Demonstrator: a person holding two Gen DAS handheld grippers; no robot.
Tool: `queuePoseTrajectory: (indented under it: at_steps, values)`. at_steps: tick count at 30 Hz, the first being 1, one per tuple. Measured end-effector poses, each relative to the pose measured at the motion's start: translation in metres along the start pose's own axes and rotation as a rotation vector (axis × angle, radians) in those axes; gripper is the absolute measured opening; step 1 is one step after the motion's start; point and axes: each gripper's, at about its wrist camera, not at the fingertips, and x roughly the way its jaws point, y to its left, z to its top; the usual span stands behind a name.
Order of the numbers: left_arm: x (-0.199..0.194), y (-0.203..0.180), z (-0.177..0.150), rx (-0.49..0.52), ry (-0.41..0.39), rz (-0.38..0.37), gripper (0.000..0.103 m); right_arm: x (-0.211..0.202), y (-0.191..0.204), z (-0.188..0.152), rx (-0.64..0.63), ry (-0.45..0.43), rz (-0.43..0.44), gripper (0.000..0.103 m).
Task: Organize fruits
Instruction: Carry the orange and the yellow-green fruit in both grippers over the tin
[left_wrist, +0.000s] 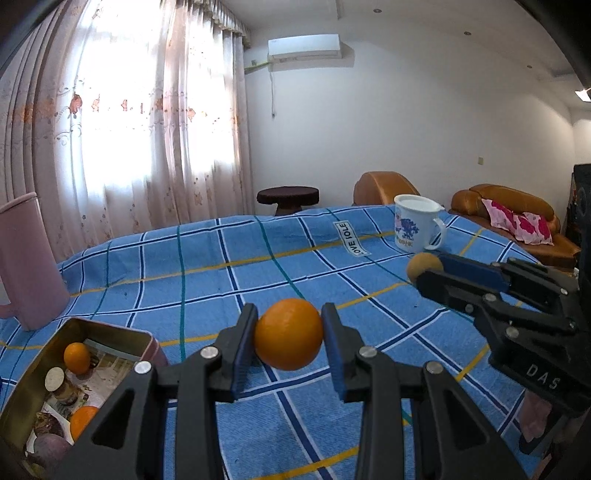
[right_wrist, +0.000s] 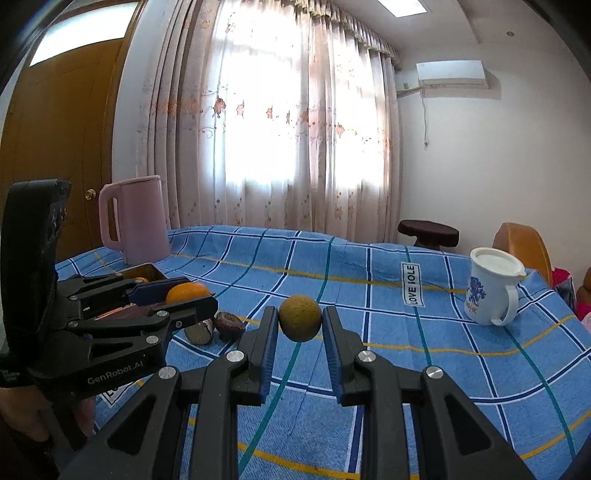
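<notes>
- Legibly, we read "LOVE IOLE" on a white cloth label (right_wrist: 412, 284) sewn to the blue checked tablecloth (left_wrist: 258, 273); "GenRobot.AI" marks the left tongs' body in the right wrist view, and "DAS" the right tongs' body in the left wrist view.
- We see a gold-lined tin box (left_wrist: 79, 380) holding two oranges, a round pale-topped item and a dark purplish fruit.
- Left tongs (left_wrist: 289, 341): closed against an orange (left_wrist: 289, 339), held above the surface just beside the box.
- Right tongs (right_wrist: 300, 325): clamped on a brownish-green round fruit (right_wrist: 299, 318), lifted off the cloth.
- We note a white lidded mug (right_wrist: 491, 290) with blue print, a pink jug (right_wrist: 135, 218), floral curtains (right_wrist: 277, 122), a wall air conditioner (left_wrist: 303, 46) and a brown sofa (left_wrist: 517, 218).
</notes>
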Motion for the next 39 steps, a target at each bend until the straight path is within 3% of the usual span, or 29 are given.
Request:
queuePoseTrajectory:
  at_steps: [9, 39]
  values:
    - [-0.008, 0.013, -0.003, -0.026, 0.006, -0.005, 0.037, 0.009, 0.019, 0.003, -0.019, 0.015, 0.031, 0.026]
    - [-0.055, 0.135, -0.020, -0.188, 0.035, 0.184, 0.037, 0.073, 0.145, 0.046, -0.151, 0.057, 0.249, 0.026]
